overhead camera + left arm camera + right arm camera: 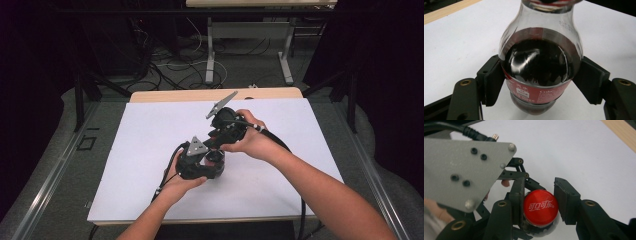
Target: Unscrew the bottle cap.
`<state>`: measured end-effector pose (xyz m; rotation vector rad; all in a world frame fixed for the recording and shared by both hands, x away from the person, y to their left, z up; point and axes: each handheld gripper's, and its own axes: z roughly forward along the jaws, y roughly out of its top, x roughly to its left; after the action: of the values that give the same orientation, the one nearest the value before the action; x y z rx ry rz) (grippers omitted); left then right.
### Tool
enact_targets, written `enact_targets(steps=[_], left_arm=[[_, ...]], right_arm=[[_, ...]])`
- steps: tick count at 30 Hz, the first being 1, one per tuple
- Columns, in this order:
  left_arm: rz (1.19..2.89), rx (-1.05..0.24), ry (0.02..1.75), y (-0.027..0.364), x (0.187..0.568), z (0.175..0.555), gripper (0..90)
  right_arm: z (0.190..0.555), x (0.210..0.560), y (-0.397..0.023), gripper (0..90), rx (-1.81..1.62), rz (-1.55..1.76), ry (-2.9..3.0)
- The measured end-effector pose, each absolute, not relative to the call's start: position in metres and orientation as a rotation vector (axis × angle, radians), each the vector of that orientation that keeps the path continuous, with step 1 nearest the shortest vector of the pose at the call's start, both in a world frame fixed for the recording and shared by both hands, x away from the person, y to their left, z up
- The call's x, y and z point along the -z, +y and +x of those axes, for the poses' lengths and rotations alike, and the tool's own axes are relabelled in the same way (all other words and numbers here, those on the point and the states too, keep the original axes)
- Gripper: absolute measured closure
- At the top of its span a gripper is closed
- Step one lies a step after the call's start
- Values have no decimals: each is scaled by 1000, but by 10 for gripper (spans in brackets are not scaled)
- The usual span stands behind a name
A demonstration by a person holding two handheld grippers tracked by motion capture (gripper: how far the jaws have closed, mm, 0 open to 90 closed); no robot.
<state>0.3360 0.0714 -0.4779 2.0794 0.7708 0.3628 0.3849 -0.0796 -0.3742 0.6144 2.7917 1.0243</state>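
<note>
Two black grippers meet at the centre of the high view, over the white worktop. The left gripper has its fingers clamped on the belly of a small clear plastic bottle of dark cola with a red label, which stands upright on the worktop. From above, the right gripper has its fingers pressed on either side of the bottle's round red screw cap, at the lower middle of its view.

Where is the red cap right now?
The red cap sits on the cola bottle near the middle of the white table, between the right gripper fingers; the left gripper clamps the bottle's body just below.
</note>
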Motion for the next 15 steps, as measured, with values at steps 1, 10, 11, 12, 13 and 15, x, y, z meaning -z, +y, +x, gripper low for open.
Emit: enact_targets(steps=[1, 10, 11, 12, 13, 15], left_arm=[[2080, -361, 771, 72, 478, 336, 301], [2089, -359, 758, 71, 478, 336, 301], [2085, -361, 761, 71, 478, 336, 301], [2082, -365, 763, 71, 478, 336, 301], [2079, -365, 767, 71, 478, 336, 301], [2080, -366, 770, 72, 477, 336, 301]], right_arm=[[387, 374, -80, 614, -1032, 527, 2824], [399, 375, -85, 585, -1054, 191, 2907], [398, 375, -84, 541, -1055, 191, 2897], [396, 375, -83, 510, -1062, 236, 2885], [394, 374, -83, 487, -1054, 301, 2869], [389, 373, -81, 480, -1053, 369, 2824]])
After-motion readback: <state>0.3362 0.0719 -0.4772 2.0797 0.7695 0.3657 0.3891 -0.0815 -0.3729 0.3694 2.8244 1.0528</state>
